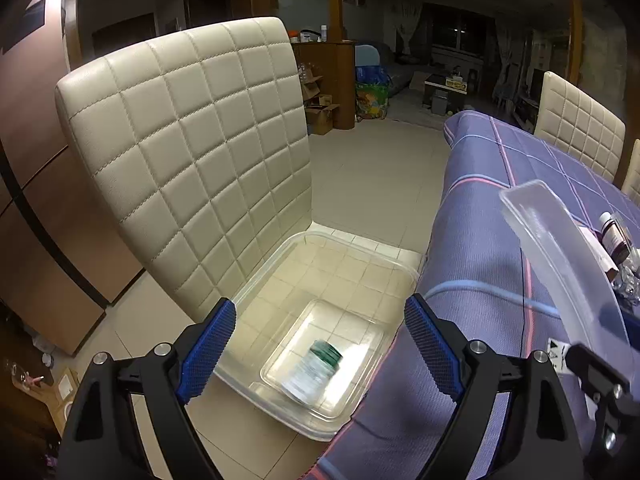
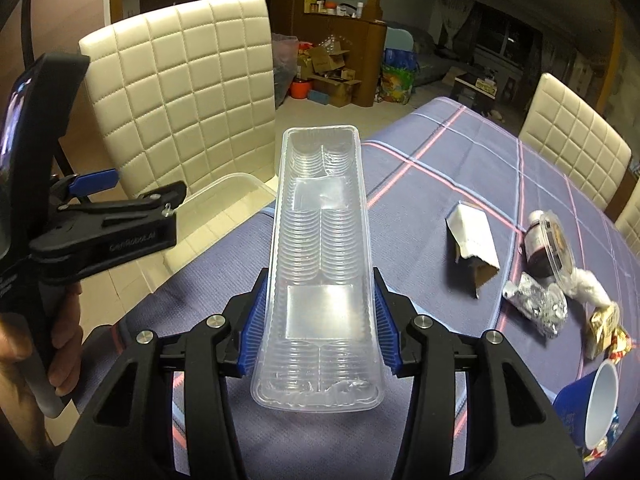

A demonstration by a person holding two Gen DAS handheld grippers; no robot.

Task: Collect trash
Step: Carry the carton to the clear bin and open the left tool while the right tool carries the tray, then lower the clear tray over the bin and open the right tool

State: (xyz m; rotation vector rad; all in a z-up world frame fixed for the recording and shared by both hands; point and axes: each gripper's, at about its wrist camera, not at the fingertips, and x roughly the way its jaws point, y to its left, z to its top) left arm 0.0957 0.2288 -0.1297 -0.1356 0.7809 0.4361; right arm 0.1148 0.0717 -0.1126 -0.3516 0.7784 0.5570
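Observation:
My left gripper (image 1: 318,344) is open and empty above a clear plastic bin (image 1: 276,272) that sits on the cream chair seat. In the bin lies a smaller clear tray with a blurred green-capped bottle (image 1: 316,372). My right gripper (image 2: 320,320) is shut on a long clear plastic tray (image 2: 320,240) and holds it above the purple tablecloth (image 2: 440,168). That tray also shows at the right of the left wrist view (image 1: 568,248). The left gripper shows at the left of the right wrist view (image 2: 100,208).
Trash lies on the table at the right: a torn white packet (image 2: 474,236), a dark jar with a clear lid (image 2: 548,244), crumpled foil (image 2: 540,304), gold wrappers (image 2: 604,328) and a blue paper cup (image 2: 592,400). A cream quilted chair back (image 1: 192,160) stands behind the bin.

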